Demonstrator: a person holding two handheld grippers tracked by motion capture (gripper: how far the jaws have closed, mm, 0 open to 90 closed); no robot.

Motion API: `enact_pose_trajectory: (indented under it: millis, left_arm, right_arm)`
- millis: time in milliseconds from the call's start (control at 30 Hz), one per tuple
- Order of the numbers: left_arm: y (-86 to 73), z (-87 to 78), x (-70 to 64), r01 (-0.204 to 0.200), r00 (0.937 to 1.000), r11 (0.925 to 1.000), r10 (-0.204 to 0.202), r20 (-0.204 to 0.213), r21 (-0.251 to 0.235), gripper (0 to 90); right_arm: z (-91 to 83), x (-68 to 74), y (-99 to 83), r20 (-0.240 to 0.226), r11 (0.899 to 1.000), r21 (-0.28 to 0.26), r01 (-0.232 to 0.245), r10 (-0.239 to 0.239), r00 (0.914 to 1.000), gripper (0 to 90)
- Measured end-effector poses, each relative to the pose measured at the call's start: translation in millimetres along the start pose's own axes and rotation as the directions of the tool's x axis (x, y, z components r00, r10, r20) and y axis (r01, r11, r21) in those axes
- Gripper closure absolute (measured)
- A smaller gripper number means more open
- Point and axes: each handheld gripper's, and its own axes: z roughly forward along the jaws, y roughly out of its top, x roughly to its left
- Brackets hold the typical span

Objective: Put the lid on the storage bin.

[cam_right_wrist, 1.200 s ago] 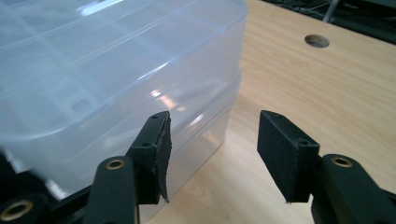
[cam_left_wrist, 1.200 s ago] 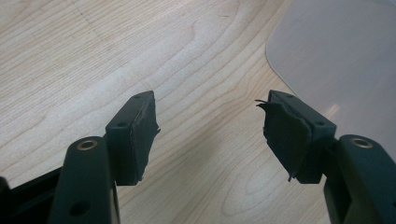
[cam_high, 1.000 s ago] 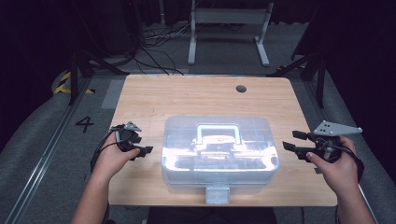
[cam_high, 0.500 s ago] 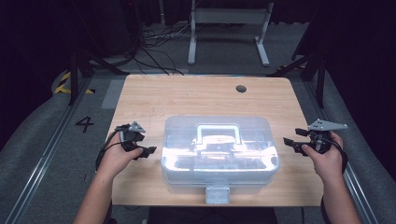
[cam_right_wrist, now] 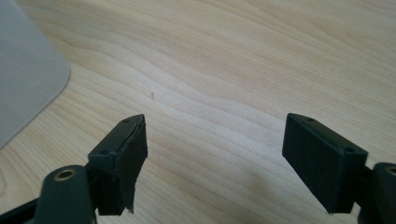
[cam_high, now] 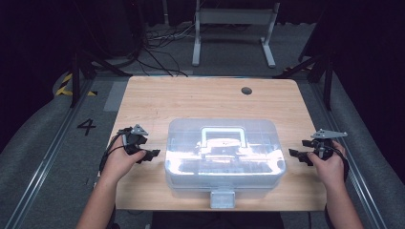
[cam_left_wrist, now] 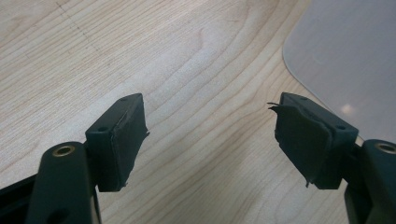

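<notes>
A clear plastic storage box [cam_high: 224,152] with a white carry handle [cam_high: 223,135] on its lid and a grey front latch [cam_high: 222,198] sits at the near middle of the wooden table [cam_high: 200,98]. My left gripper [cam_high: 150,149] is held just left of the box, open, with nothing between its jaws; its own view puts the gripper [cam_left_wrist: 210,135] over bare wood with the box corner [cam_left_wrist: 350,60] at upper right. My right gripper [cam_high: 298,149] hovers just right of the box, open and empty; the right gripper view has it [cam_right_wrist: 215,154] above the table with the box edge [cam_right_wrist: 25,74] at left.
A round cable hole [cam_high: 246,90] lies near the table's far right corner. Beyond the table stand a metal frame [cam_high: 234,28] and loose cables on the floor. A floor rail and a painted "4" [cam_high: 87,126] lie to the left.
The right gripper has moved in from beyond the table's right edge toward the box's right side. The left gripper has edged slightly closer to the box.
</notes>
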Motion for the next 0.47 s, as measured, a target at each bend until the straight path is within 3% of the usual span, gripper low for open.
enact_pose_trajectory:
  millis: [300,467]
  left_arm:
    - [-4.8,6.5,-1.0,-0.003,0.9999,0.9999,0.003,0.017,-0.015,26.3]
    - [-8.1,8.0,-1.3,0.003,1.0000,1.0000,-0.003,0.004,-0.007,26.2]
  right_arm:
    - [10.3,5.5,-12.4,-0.021,0.999,0.042,0.005,-0.004,0.9998,18.7]
    - [10.1,8.1,-11.4,-0.021,1.000,0.026,0.004,-0.004,0.9998,18.6]
